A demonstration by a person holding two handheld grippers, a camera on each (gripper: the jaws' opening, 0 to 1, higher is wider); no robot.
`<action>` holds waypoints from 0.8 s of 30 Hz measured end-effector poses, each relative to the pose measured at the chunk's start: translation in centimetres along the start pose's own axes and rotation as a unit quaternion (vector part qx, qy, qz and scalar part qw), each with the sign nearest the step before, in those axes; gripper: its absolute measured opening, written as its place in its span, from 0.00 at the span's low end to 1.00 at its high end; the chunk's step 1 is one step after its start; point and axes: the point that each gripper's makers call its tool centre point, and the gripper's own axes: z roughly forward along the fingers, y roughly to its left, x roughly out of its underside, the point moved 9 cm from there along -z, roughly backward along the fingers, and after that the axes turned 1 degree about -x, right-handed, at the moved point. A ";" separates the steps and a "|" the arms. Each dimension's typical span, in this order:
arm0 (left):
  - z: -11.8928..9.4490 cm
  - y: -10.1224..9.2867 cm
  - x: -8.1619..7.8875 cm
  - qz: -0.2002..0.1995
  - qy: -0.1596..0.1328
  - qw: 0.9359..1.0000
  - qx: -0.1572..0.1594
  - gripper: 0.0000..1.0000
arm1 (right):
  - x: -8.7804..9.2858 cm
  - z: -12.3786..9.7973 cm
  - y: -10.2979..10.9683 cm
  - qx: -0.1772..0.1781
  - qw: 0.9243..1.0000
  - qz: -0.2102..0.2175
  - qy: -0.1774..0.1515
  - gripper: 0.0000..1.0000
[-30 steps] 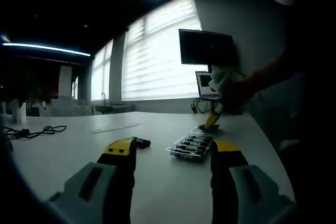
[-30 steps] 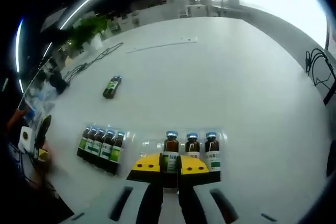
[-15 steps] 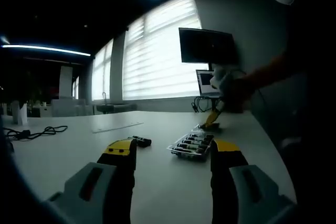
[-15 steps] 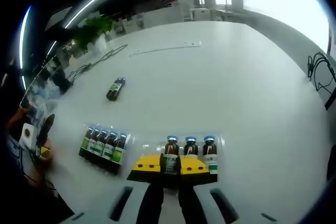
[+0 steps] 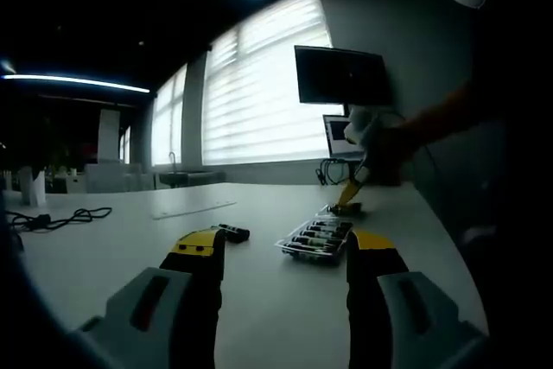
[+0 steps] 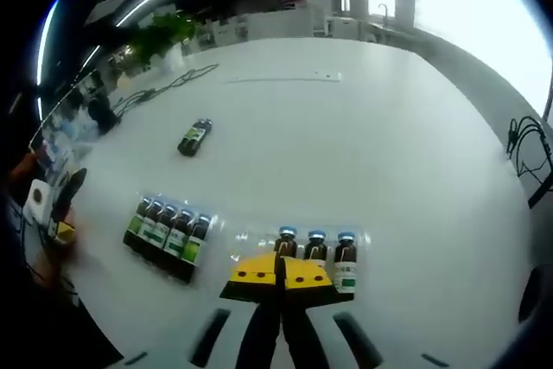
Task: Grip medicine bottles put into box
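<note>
In the right gripper view a clear plastic tray (image 6: 244, 239) lies on the white table (image 6: 363, 144). It holds three brown bottles with blue caps (image 6: 316, 248) and, to the left, a row of several green-label bottles (image 6: 166, 228). My right gripper (image 6: 280, 276) is shut just below the leftmost brown bottle (image 6: 285, 244), whose base is hidden behind the yellow tips. A lone bottle (image 6: 194, 136) lies farther off. In the left gripper view my left gripper (image 5: 285, 248) is open and empty, with the tray (image 5: 315, 239) and the lone bottle (image 5: 232, 232) beyond it. There the right gripper (image 5: 350, 198) hangs over the tray, held by a hand (image 5: 373, 140).
A black cable (image 6: 164, 88) and a thin white strip (image 6: 285, 78) lie far across the table. More cables (image 6: 527, 140) sit at the right edge. A monitor (image 5: 340, 78) and a laptop (image 5: 337, 137) stand behind the tray. The left gripper (image 6: 59, 218) is at the table's left edge.
The right gripper view has risen and drawn back from the tray. Its jaws, which had the leftmost brown bottle between them, have come together. The left gripper has not moved.
</note>
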 end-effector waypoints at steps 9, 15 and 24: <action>0.0 0.0 0.0 -0.002 -0.001 1.000 0.001 0.50 | 0.3 0.0 0.5 0.021 0.999 -0.033 -0.008 0.00; 0.0 0.0 0.0 -0.002 -0.003 1.000 0.000 0.50 | 0.6 -0.9 2.5 0.034 0.997 -0.065 -0.009 0.00; 0.0 0.0 0.2 -0.002 0.000 1.000 0.003 0.50 | 1.2 -0.4 2.9 0.001 0.999 -0.041 0.014 0.00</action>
